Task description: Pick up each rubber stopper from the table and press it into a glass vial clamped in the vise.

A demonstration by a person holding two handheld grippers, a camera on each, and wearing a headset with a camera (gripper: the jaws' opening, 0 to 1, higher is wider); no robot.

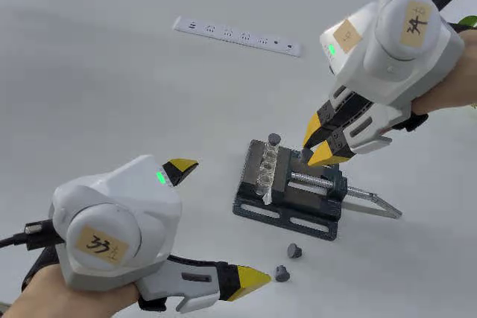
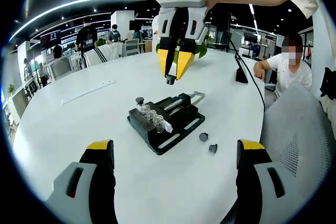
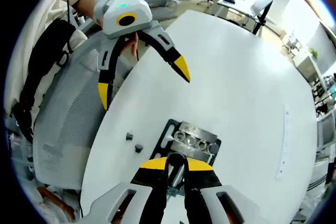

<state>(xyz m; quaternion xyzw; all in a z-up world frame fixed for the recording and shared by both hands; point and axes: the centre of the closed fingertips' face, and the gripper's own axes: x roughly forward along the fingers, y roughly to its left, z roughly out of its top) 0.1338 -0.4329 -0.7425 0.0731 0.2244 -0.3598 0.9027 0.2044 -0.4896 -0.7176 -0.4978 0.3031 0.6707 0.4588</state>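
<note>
Your right gripper [image 1: 314,153] hangs just above the vise [image 1: 294,202], jaws pinching a rubber stopper [image 2: 170,81]. The vise stands mid-worktop [image 1: 112,87] and clamps a row of glass vials [image 1: 266,170]. A seated stopper [image 1: 274,139] tops the row's far end. Two loose stoppers [image 1: 294,250] lie between the vise and the near edge, beside your left gripper [image 1: 221,221], whose jaws are spread wide. Open surface runs to the power strip [image 1: 238,35] by the far edge.
</note>
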